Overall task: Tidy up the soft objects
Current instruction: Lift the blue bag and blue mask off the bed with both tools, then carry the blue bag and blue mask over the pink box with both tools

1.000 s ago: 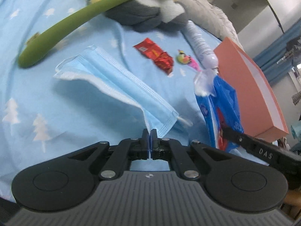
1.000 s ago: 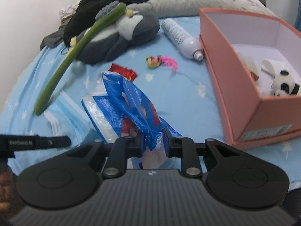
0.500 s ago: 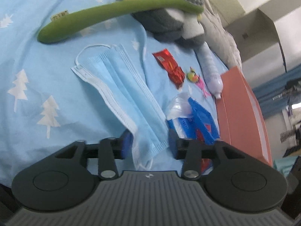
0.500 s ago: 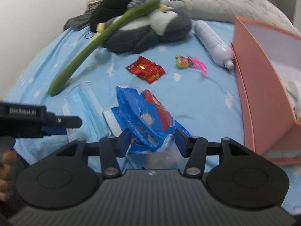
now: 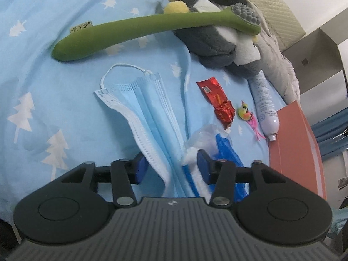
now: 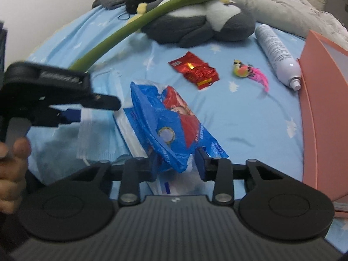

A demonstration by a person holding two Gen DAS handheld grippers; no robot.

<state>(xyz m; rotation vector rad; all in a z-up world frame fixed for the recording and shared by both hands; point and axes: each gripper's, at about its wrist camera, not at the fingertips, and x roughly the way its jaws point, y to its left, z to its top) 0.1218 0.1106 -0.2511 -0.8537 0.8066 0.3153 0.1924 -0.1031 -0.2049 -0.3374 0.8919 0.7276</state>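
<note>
Now we see the pale blue pleated face mask (image 5: 150, 117) lying flat on the blue tree-print bedsheet (image 5: 43, 82), its near end between the released jaws of our left gripper (image 5: 171, 169). At the mask's 3 o'clock the crumpled blue-and-red plastic bag (image 6: 171, 130) lies with its tail between the spread jaws of our right gripper (image 6: 177, 166). Toward 12 o'clock, a long green brush (image 5: 139, 32) rests across a grey penguin plush (image 6: 202, 26). At 3 o'clock stands the salmon-pink cardboard box (image 6: 324, 117).
</note>
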